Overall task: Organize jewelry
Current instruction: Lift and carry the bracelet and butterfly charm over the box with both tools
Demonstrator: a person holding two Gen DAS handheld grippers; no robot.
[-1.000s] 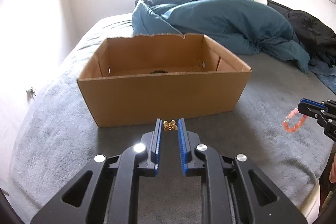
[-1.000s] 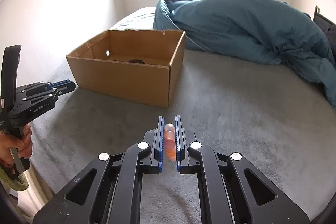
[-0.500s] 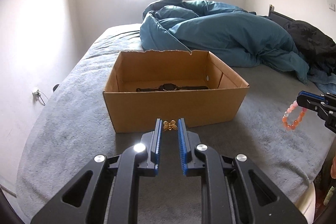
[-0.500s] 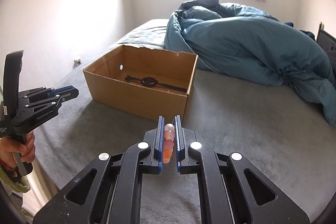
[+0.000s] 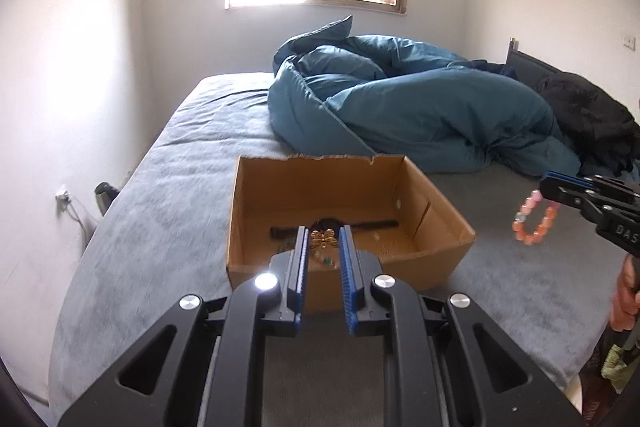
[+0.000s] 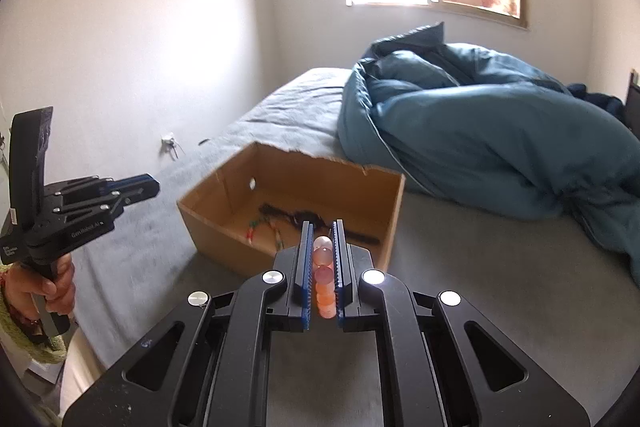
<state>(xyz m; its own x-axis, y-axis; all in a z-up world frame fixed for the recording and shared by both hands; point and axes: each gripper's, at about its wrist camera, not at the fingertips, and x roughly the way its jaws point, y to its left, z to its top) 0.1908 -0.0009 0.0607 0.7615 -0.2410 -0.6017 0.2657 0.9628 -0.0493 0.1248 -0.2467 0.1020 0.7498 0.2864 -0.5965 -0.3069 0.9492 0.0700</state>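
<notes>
My left gripper [image 5: 324, 239] is shut on a small gold butterfly ornament [image 5: 323, 238], held in the air above the near edge of an open cardboard box [image 5: 436, 255]. In the right wrist view my right gripper [image 6: 322, 233] is shut on a pink and orange bead bracelet [image 6: 323, 273], short of the box [image 6: 224, 239]. The left wrist view shows that bracelet [image 5: 534, 223] hanging from the right gripper [image 5: 550, 187] to the right of the box. A black watch [image 5: 380, 225] lies inside on the floor of the box, beside colourful small jewelry [image 6: 260, 227].
The box sits on a grey bed [image 5: 180, 195]. A crumpled teal duvet [image 5: 400, 115] lies behind it, dark clothing [image 5: 588, 115] at far right. A white wall [image 5: 72, 67] borders the bed's left side. A hand [image 6: 52, 287] holds the left gripper [image 6: 154, 187].
Both grippers rose with their items still held. The view now looks down into the box, showing the watch and small jewelry on its floor.
</notes>
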